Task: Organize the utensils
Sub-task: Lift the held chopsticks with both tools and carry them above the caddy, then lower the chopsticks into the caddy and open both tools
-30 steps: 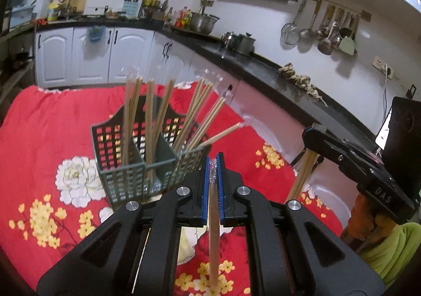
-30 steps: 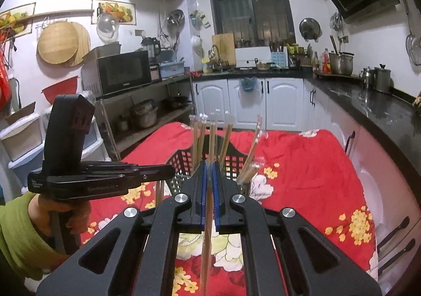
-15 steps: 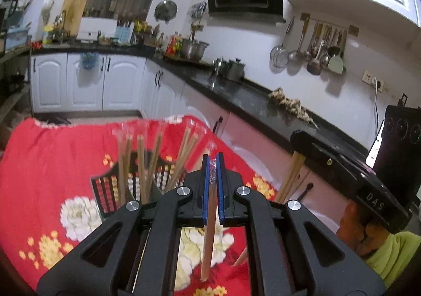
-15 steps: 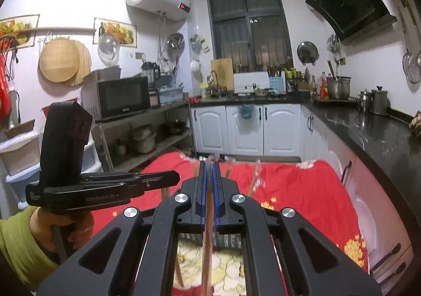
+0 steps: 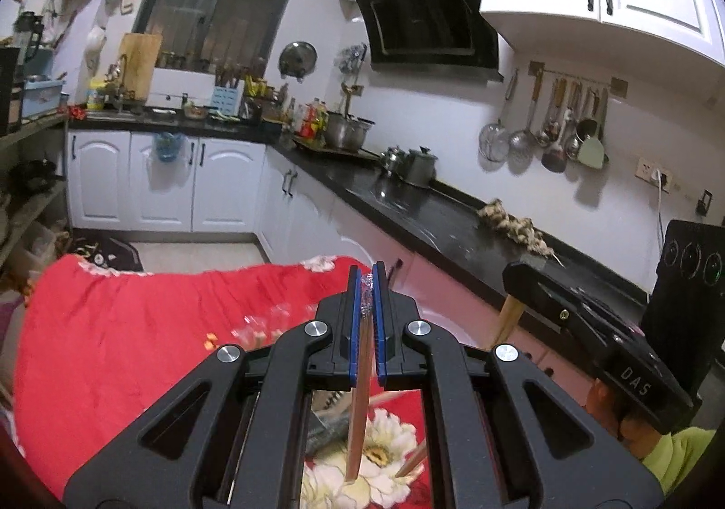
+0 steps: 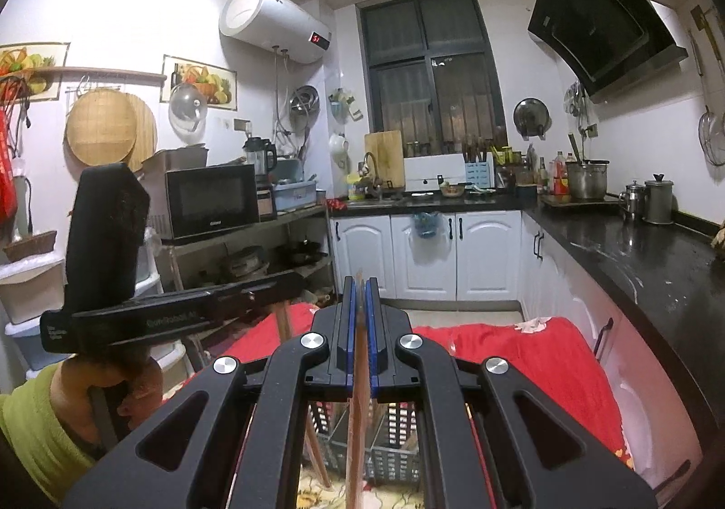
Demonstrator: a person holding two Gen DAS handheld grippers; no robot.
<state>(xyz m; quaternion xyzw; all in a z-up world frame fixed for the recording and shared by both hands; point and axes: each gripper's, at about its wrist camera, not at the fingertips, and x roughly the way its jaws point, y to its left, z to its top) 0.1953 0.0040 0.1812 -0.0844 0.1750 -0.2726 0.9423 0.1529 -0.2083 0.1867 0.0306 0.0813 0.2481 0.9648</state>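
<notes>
My left gripper (image 5: 367, 282) is shut on a plastic-wrapped pair of wooden chopsticks (image 5: 358, 414) that hangs down between its blue pads. My right gripper (image 6: 359, 285) is shut on another pair of wooden chopsticks (image 6: 355, 441), held upright. The grey lattice utensil basket (image 6: 389, 459) shows below the right gripper's frame, with chopsticks standing in it. In the left wrist view only a bit of the basket (image 5: 328, 429) shows under the gripper. The right gripper also shows in the left wrist view (image 5: 589, 323), and the left gripper in the right wrist view (image 6: 181, 314).
A red floral cloth (image 5: 136, 328) covers the table. A black counter (image 5: 435, 210) with pots runs along the right wall. White cabinets (image 6: 453, 251) stand at the back. A shelf with a microwave (image 6: 208, 201) is on the left.
Both grippers have risen and tilted up with their chopsticks. The basket has dropped from mid-frame to below the gripper frames, nearly out of sight.
</notes>
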